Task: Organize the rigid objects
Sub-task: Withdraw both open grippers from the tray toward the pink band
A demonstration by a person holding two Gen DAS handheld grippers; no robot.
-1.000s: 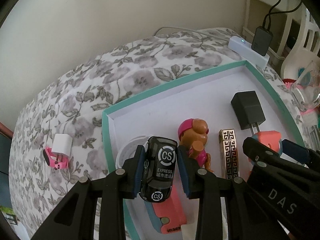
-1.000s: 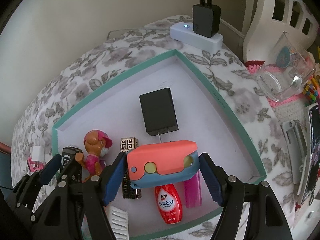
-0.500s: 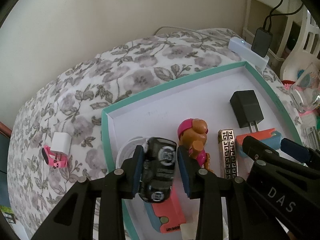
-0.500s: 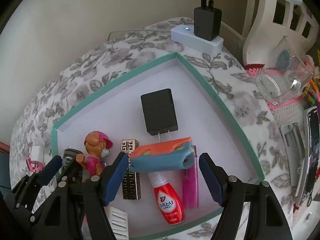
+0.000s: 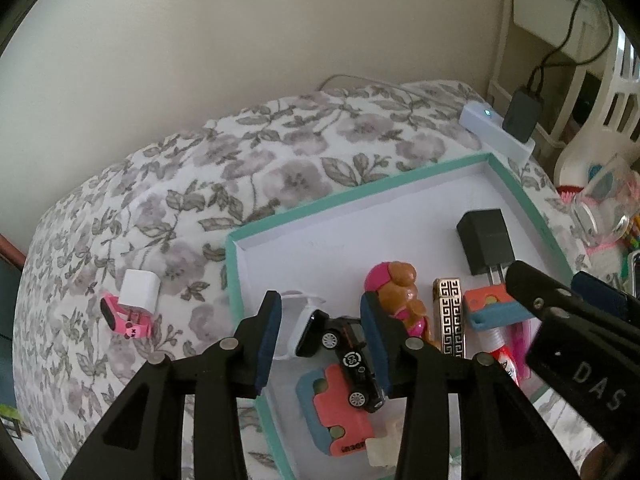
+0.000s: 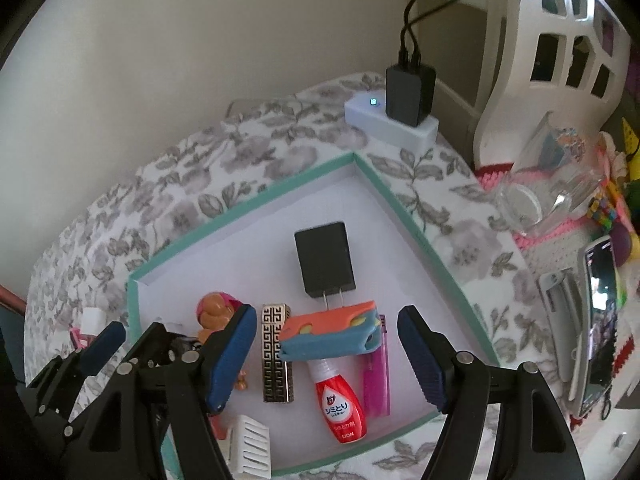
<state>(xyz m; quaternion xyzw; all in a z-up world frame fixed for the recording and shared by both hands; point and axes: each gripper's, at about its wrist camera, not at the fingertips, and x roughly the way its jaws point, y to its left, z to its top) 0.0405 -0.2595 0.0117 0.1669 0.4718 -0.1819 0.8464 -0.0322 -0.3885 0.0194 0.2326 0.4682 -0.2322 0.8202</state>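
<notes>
1. Left wrist view: the left gripper (image 5: pixel 320 344) is seen with its jaws apart, having just been opening. The small black toy car (image 5: pixel 348 360) lies tipped on its side between them, inside the shallow white tray with a teal rim (image 5: pixel 236 276), propped on a coral-and-blue plastic block (image 5: pixel 338 412). It is judged that the car could roll or slide off this block, or be dragged by the right-hand pad, which appears to touch it.

2. Right wrist view: the right gripper (image 6: pixel 328 356) is shown wide open and empty. A second coral-and-blue plastic case (image 6: pixel 330 336) rests tilted across a red dropper bottle (image 6: pixel 340 408) and a pink lighter (image 6: pixel 378 380). It could be toppled if brushed.
</notes>
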